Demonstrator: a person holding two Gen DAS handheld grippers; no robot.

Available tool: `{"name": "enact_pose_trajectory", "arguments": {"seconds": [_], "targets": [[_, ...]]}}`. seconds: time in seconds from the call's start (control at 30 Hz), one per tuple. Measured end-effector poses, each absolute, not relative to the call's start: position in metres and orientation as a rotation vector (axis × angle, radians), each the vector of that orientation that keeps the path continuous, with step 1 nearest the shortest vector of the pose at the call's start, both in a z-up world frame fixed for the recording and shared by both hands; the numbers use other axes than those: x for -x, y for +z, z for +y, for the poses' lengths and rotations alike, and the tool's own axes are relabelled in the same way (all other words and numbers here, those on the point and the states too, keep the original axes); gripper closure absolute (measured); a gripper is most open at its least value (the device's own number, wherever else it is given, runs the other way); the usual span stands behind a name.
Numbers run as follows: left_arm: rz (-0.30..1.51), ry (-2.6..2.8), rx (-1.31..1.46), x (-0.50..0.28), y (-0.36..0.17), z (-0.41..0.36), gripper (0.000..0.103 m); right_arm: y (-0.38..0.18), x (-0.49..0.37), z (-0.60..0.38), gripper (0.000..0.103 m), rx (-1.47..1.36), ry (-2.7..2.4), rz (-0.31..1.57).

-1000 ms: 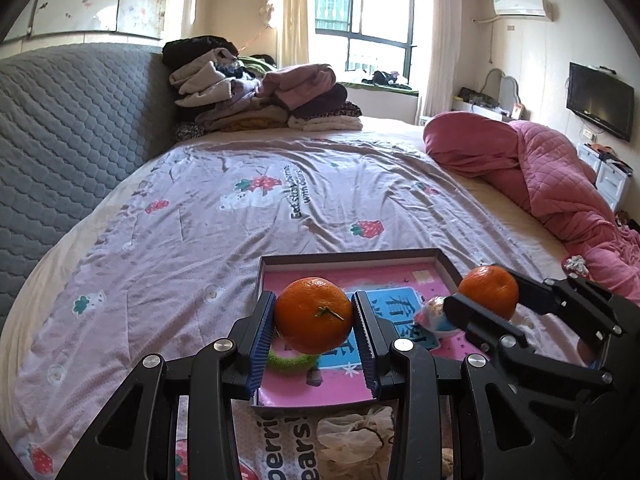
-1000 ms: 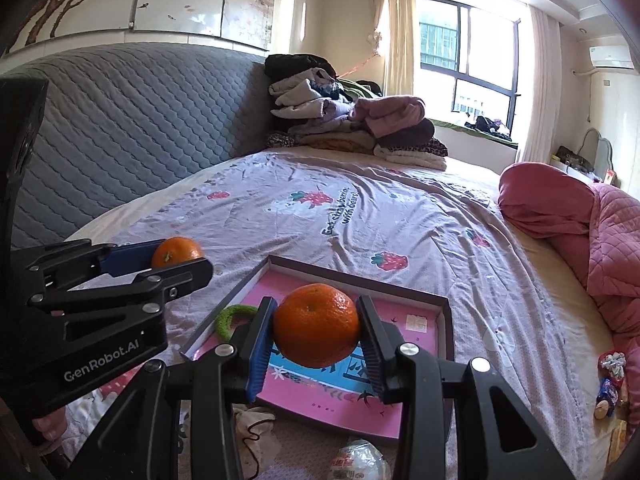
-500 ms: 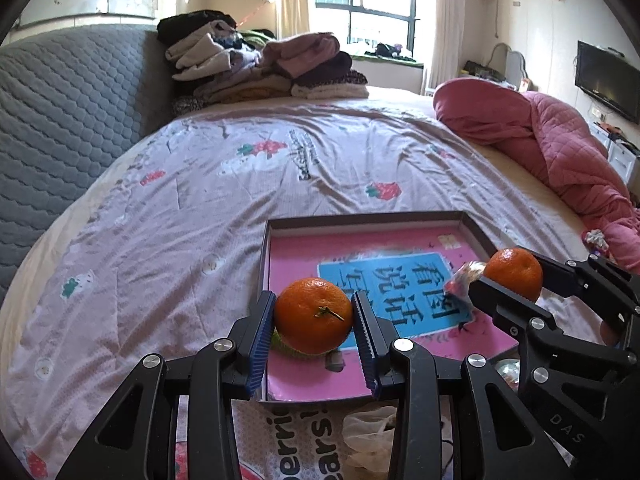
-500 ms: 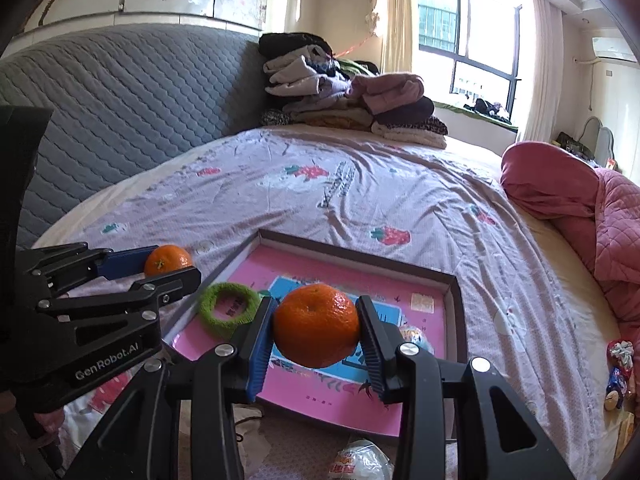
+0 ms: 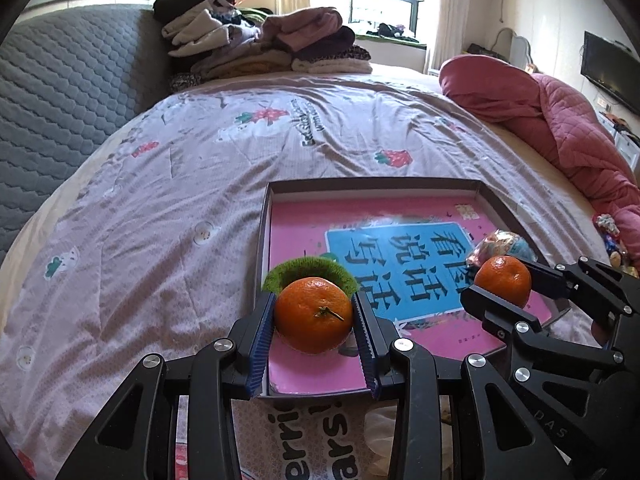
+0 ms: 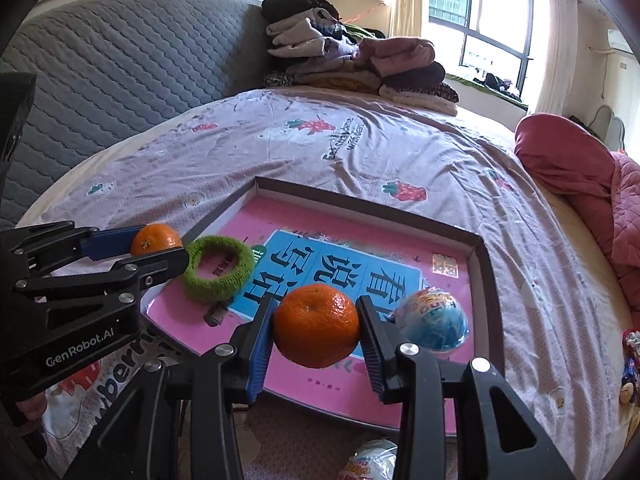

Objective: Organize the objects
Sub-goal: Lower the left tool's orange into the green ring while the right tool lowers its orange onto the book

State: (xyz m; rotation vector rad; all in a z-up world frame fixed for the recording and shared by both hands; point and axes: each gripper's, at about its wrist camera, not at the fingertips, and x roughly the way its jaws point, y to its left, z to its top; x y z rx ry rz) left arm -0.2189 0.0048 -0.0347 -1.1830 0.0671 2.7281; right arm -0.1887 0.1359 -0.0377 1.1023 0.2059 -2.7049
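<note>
My left gripper (image 5: pixel 314 322) is shut on an orange mandarin (image 5: pixel 314 314), low over the near left corner of a shallow brown-rimmed box tray (image 5: pixel 376 185) with a pink and blue book cover inside. A green fuzzy ring (image 5: pixel 310 270) lies in the tray just behind that mandarin. My right gripper (image 6: pixel 316 330) is shut on a second mandarin (image 6: pixel 316 326), held above the tray's near middle. A foil-wrapped blue ball (image 6: pixel 432 316) lies in the tray to its right. Each gripper shows in the other's view, the left gripper (image 6: pixel 156 246) and the right gripper (image 5: pixel 504 280).
The tray lies on a bed with a lilac strawberry-print cover (image 5: pixel 160 200). A pile of folded clothes (image 5: pixel 260 44) sits at the far end, a pink quilt (image 5: pixel 560 120) on the right, a grey padded headboard (image 5: pixel 60 80) on the left. Wrapped snacks (image 6: pixel 372 462) lie near the tray's front edge.
Both grippers have sunk toward the tray, still holding their mandarins. The tray, green ring and foil ball now look larger and closer beneath them.
</note>
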Motion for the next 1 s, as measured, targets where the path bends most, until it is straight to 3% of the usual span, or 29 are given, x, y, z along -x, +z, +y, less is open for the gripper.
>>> {"name": "enact_pose_trajectory", "arguments": {"seconds": [1.0], "targets": [[0.132, 2.689, 1.299, 0.266, -0.074, 0.019, 0.064, -0.07, 0.218, 0.129, 0.062, -1.235, -2.615, 0.307]]}}
